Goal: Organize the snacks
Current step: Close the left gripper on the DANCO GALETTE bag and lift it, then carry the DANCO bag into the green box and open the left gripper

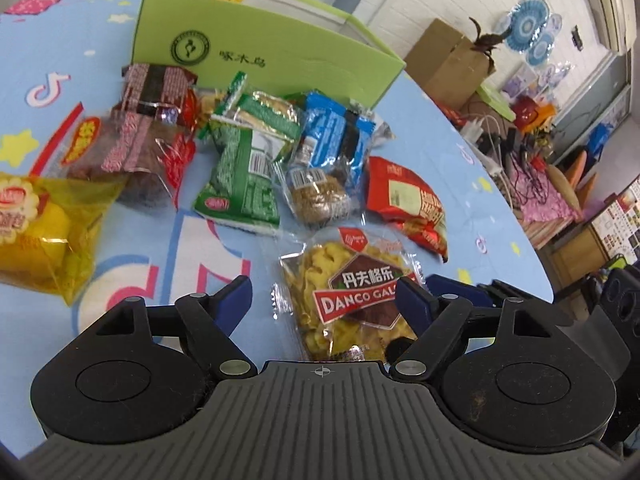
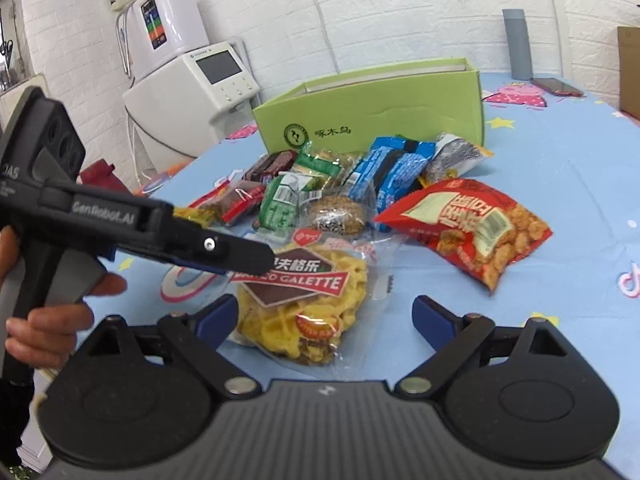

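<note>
A clear Danco Galette pack of yellow waffle crisps lies on the blue cartoon tablecloth. My left gripper is open and straddles the pack, its pads not pressing on it. From the right wrist view, the left gripper hovers over the pack's label, held by a person's hand. My right gripper is open and holds nothing, just in front of the pack. Behind lie a red snack bag, blue packs, green packs and the open green box.
A yellow cake pack and brown cake packs lie at the left. The table edge curves off at the right, past a cardboard box and clutter. A white water dispenser, a grey cylinder and a phone stand behind.
</note>
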